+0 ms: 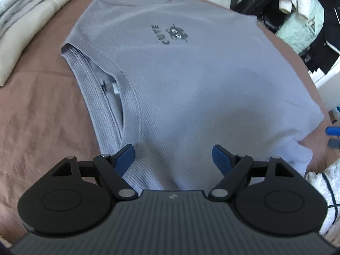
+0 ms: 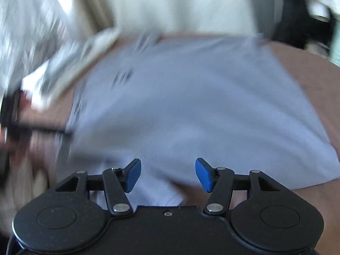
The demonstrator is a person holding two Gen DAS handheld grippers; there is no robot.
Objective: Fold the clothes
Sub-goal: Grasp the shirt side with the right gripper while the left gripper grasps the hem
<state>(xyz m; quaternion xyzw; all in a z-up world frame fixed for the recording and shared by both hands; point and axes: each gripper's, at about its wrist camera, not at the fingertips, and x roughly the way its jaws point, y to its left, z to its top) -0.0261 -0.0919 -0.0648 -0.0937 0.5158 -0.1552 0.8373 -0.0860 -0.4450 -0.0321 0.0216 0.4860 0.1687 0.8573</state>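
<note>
Left tool (image 1: 173, 158) released | right tool (image 2: 167, 175) released | shirt (image 1: 180, 80) beneath both, ungrasped

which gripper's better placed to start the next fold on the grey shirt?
Probably left. The left gripper is open right over the grey shirt, beside its sleeve opening, view sharp. The right gripper is also open and empty, but its view is motion-blurred.
</note>
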